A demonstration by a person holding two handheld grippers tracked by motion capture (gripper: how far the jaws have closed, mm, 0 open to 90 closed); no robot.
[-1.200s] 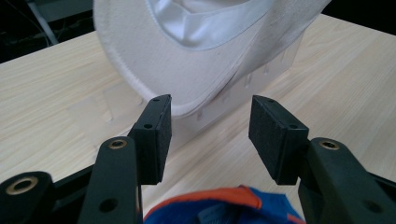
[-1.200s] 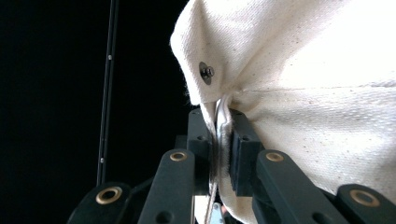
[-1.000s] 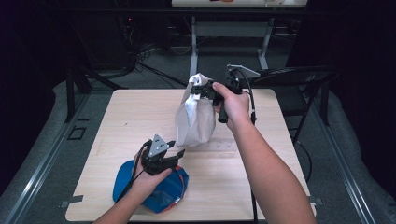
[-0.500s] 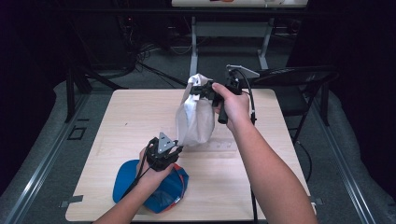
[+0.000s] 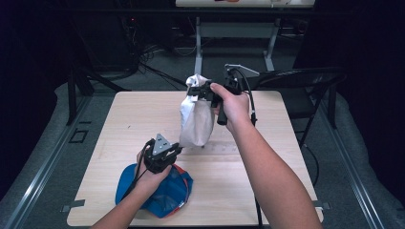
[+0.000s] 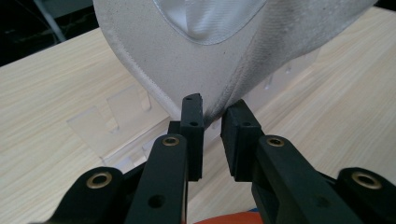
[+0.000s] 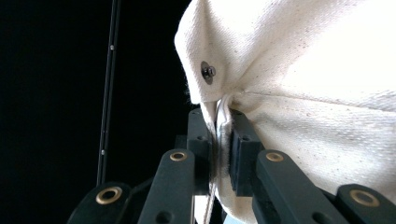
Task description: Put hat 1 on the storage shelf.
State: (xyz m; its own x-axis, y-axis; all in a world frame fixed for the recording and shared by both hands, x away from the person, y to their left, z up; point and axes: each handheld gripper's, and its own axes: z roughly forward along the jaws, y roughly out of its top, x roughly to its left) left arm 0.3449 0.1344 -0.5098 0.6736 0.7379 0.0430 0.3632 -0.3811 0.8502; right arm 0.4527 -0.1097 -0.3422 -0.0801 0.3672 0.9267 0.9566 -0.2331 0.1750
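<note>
My right gripper (image 5: 195,90) holds a white cloth (image 5: 196,119) up over the middle of the table. In the right gripper view its jaws (image 7: 222,121) are shut on a seam of the cloth (image 7: 303,70), just below a metal snap. The cloth hangs down to my left gripper (image 5: 175,149). In the left gripper view its jaws (image 6: 213,109) have just been closing. The cloth's lowest fold (image 6: 187,60) dips between their tips, and a narrow gap still shows between the pads. A blue fabric piece with red trim (image 5: 162,195) lies under my left hand.
A clear plastic stand (image 6: 107,126) lies on the wooden table (image 5: 133,114) beneath the hanging cloth. A dark folding chair (image 5: 305,78) stands at the table's far right corner. Cables and table legs lie on the floor beyond.
The left gripper's jaws have narrowed around the bottom of the white cloth, and the hand has edged up towards it. The right hand and the cloth have stayed in place.
</note>
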